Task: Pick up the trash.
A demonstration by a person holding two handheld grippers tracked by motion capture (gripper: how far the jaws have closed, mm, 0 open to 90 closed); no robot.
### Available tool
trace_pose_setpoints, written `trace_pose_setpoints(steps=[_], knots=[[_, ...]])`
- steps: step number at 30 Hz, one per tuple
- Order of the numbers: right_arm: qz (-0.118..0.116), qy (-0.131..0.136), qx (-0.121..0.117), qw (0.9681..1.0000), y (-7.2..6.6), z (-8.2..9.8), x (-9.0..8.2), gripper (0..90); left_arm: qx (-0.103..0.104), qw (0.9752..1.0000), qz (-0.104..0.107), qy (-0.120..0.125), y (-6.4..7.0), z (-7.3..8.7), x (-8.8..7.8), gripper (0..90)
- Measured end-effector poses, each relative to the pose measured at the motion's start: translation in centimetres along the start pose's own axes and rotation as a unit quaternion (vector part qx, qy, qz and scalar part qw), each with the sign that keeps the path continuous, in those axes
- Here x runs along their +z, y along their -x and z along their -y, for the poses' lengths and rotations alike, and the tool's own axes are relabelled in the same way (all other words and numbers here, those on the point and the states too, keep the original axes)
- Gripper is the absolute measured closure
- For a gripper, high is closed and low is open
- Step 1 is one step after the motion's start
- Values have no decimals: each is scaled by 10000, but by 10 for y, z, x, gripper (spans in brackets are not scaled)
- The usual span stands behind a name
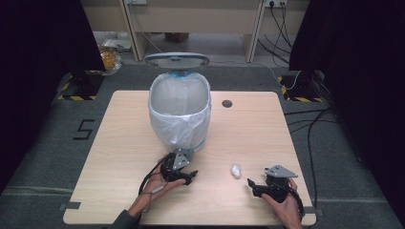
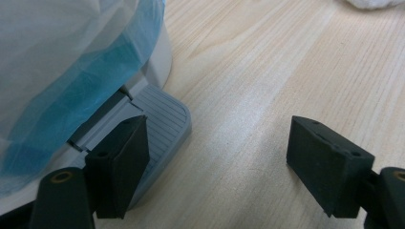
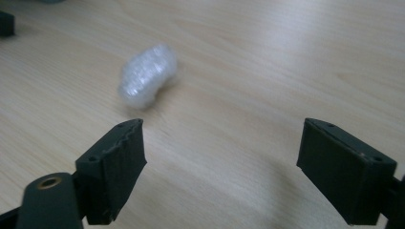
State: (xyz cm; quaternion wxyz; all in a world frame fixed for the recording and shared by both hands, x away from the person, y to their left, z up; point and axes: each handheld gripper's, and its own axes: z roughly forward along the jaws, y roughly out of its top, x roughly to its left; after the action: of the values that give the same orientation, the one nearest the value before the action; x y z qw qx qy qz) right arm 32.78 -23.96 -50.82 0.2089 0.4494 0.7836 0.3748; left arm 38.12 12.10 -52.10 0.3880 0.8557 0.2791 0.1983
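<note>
Matt wooden table (image 1: 124,143), crinkled plastic wad (image 1: 235,170)

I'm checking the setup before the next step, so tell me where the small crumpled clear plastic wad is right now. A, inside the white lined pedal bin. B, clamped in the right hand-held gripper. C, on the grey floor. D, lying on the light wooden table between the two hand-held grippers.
D: the small crumpled clear plastic wad lies on the light wooden table, ahead of the right hand-held gripper, whose jaws stand open around nothing.
</note>
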Motion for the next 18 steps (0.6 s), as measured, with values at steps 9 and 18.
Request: trace_pose_setpoints(steps=[9,18], knots=[[-97,298,-205,9993,-24,-16,5,278,-2,10000,5,6,0,0,0,218],[-68,141,-338,9993,-39,-29,28,397,5,10000,11,5,0,0,0,218]])
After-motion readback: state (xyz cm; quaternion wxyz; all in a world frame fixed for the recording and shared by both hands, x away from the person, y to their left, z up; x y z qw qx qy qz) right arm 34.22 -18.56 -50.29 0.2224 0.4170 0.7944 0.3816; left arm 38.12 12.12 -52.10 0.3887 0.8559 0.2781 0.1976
